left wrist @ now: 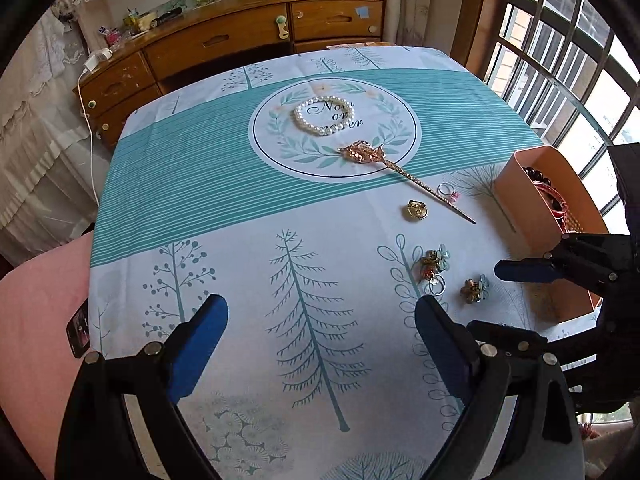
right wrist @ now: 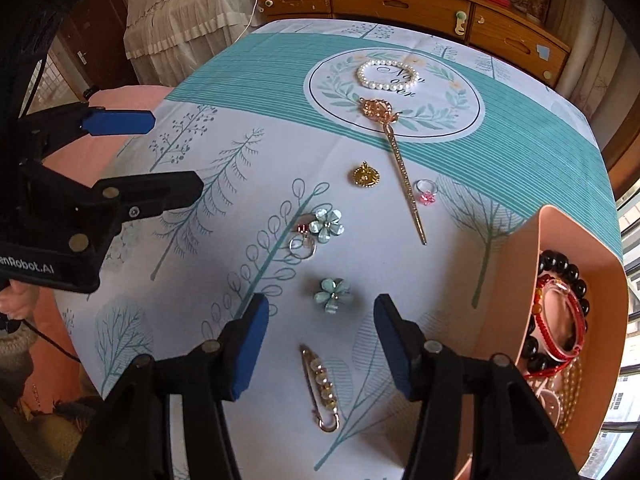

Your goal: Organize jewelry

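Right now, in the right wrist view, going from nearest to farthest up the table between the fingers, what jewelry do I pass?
Beaded pin → single flower clip → flower clip with ring → gold pendant → pearl bracelet.

We see a soft, matt cloth [right wrist: 240, 80] spread over the desk. The hairpin [right wrist: 400, 160] is shiny gold metal. The round bracelet [right wrist: 384, 76] is made of smooth, glossy white beads. The flower clip [right wrist: 333, 295] looks like shiny glass. The box [right wrist: 504, 280] is smooth, dull pink plastic. The drawers [left wrist: 224, 40] are brown wood with scratches.
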Motion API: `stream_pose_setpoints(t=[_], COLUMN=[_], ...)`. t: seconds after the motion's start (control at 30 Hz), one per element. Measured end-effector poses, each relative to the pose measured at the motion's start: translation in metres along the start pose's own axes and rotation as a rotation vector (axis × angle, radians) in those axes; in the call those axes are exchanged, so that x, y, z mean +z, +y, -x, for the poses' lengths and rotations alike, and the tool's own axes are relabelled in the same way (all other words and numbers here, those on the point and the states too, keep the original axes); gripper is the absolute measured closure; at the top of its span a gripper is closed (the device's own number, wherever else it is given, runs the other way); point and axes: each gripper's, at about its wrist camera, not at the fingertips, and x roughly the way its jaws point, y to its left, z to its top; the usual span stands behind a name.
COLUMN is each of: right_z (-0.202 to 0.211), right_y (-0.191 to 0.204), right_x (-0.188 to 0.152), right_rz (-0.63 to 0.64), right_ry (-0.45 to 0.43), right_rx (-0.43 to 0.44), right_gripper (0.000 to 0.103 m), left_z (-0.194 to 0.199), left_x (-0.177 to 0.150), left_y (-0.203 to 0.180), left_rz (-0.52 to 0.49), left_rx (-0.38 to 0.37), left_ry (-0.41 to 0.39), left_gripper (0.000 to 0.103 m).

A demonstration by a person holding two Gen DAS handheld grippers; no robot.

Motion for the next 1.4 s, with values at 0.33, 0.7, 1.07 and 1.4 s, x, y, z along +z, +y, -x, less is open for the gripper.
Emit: stream_pose_setpoints(t=[0.33, 0.7, 1.07, 1.4], right_z=[-0.002, 0.063, 0.080, 0.078], right_y=[-0.007, -0.039, -0.053, -0.057], right_x=[0.002, -0.006, -0.016, -0.023], right_rz=[-0.005, -0.135, -0.168, -0.183], right_ry=[-0.023, -0.188, -0.241, -0.249], right_rx=[-0.039, -0.029, 0.015, 0.035], right_gripper=[0.083, 0.083, 0.083, 0.083], left_z=[-0.016, -0.040, -0.060, -0.058], left_x=[0.006, 0.021, 0.033, 0.034], left_y=[-0.014, -0.056, -0.078, -0.085], left_rz=[-0.059, -0.171, -0.209, -0.193], left_rx=[-0.051, -0.046, 0.001, 0.014], left_ry=[0.006, 0.033, 0.081, 0.100], left_gripper=[0.010, 0.010, 0.043, 0.088])
